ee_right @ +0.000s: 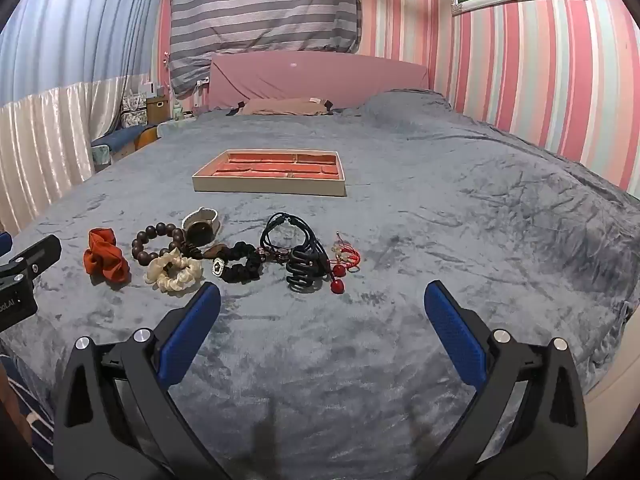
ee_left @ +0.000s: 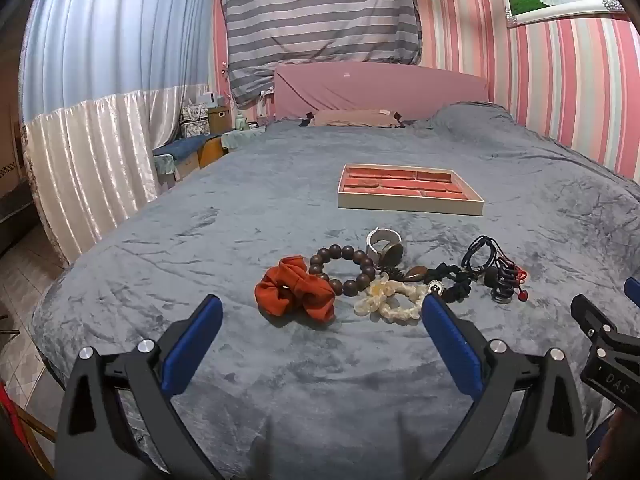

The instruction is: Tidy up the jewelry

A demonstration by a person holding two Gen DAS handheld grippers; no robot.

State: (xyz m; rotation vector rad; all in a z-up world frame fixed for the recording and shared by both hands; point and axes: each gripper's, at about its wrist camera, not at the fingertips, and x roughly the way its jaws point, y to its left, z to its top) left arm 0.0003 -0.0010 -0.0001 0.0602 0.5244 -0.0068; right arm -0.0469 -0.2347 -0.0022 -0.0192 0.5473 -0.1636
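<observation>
A row of jewelry lies on the grey bedspread: an orange scrunchie [ee_left: 296, 290] [ee_right: 105, 261], a dark wooden bead bracelet [ee_left: 342, 263] [ee_right: 158, 243], a cream scrunchie [ee_left: 390, 300] [ee_right: 174, 271], a watch [ee_left: 385, 246] [ee_right: 201, 224], a black scrunchie [ee_right: 240, 266], black cords [ee_right: 294, 230], a black coil tie [ee_right: 303, 274] and a red cherry charm [ee_right: 338, 280]. A jewelry tray [ee_left: 408, 202] [ee_right: 269, 188] with red compartments sits beyond them. My left gripper [ee_left: 322, 320] is open and empty just before the scrunchies. My right gripper [ee_right: 322, 306] is open and empty before the coil tie.
The bed's pink headboard [ee_left: 380, 88] and a pillow [ee_left: 352, 118] are at the far end. Curtains [ee_left: 100, 120] and a cluttered side bench [ee_left: 192, 148] stand to the left. A striped wall [ee_right: 540, 80] runs along the right.
</observation>
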